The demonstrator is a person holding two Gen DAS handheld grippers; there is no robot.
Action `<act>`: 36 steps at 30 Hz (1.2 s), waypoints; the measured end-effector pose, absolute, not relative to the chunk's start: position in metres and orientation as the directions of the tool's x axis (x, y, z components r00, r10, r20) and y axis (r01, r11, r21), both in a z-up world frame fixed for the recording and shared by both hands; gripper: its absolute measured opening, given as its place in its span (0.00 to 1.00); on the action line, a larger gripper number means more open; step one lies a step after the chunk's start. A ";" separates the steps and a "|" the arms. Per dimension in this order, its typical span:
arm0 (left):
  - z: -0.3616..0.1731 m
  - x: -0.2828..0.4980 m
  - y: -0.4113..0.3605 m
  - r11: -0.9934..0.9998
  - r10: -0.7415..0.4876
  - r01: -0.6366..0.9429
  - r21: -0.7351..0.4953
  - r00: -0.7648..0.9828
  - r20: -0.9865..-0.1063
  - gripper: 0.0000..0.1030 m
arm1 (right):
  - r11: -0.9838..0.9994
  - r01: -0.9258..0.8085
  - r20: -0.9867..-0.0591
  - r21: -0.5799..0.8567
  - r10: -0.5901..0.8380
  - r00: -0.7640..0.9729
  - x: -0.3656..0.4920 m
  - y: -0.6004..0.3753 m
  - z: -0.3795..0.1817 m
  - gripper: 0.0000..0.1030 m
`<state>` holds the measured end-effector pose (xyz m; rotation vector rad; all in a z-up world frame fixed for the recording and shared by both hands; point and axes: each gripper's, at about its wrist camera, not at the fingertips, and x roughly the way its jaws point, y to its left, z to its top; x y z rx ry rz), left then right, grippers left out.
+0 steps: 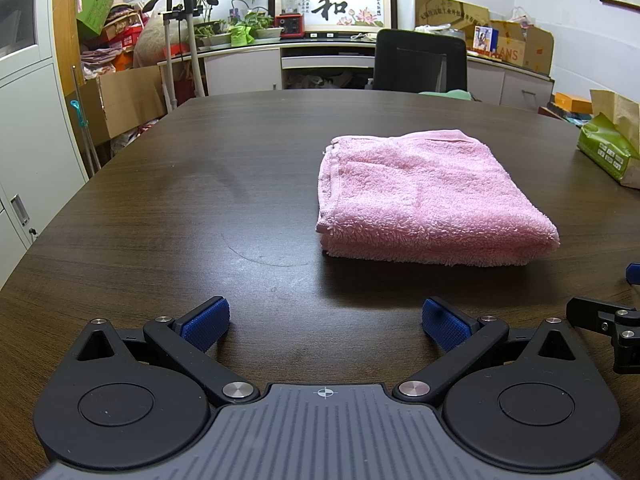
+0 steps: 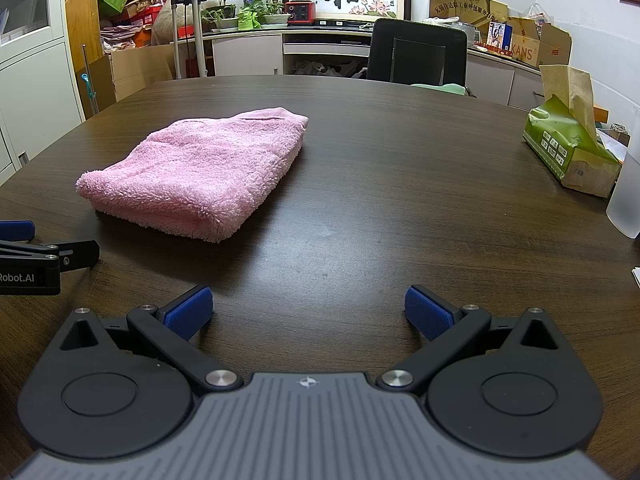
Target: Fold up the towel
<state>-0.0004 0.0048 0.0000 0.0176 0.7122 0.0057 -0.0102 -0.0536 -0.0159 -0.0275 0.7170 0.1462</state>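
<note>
Nearest to us, our left gripper (image 1: 326, 322) hangs low over the dark wooden table (image 1: 200, 208), its blue-padded fingers (image 1: 206, 324) spread wide with nothing between them. Our right gripper (image 2: 308, 312) sits level with it just to the side, its fingers (image 2: 188, 312) likewise parted and empty; each tool shows at the edge of the other's view, the right one as a black linkage with a blue tip at the left camera's right border. A little farther out lies the pink towel (image 1: 428, 196), already folded into a thick, layered rectangle and resting flat on the tabletop, clear of both grippers. It sits ahead and to the right of our left gripper, ahead and to the left of our right one, so it lies roughly between the two lines of sight. Its stacked hemmed edges face left in the left wrist view. Beyond it, toward the right rim of the table, stands a green tissue pack (image 2: 568, 152) with brown paper sticking up. At the far side a black office chair (image 1: 420, 60) is drawn up to the table, and behind that a framed calligraphy picture (image 1: 344, 6) leans on a cluttered counter.
</note>
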 end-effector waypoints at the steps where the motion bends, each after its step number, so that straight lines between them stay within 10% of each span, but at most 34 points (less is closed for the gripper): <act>1: 0.000 0.000 0.005 1.000 0.011 0.001 0.018 0.757 -0.653 1.00 | 0.989 -0.143 -0.657 0.025 0.124 0.744 -0.010 -0.054 -0.016 1.00; 36: -0.003 -0.001 0.012 1.000 0.011 0.001 0.018 0.757 -0.653 1.00 | 0.989 -0.143 -0.657 0.025 0.124 0.744 -0.010 -0.054 -0.016 1.00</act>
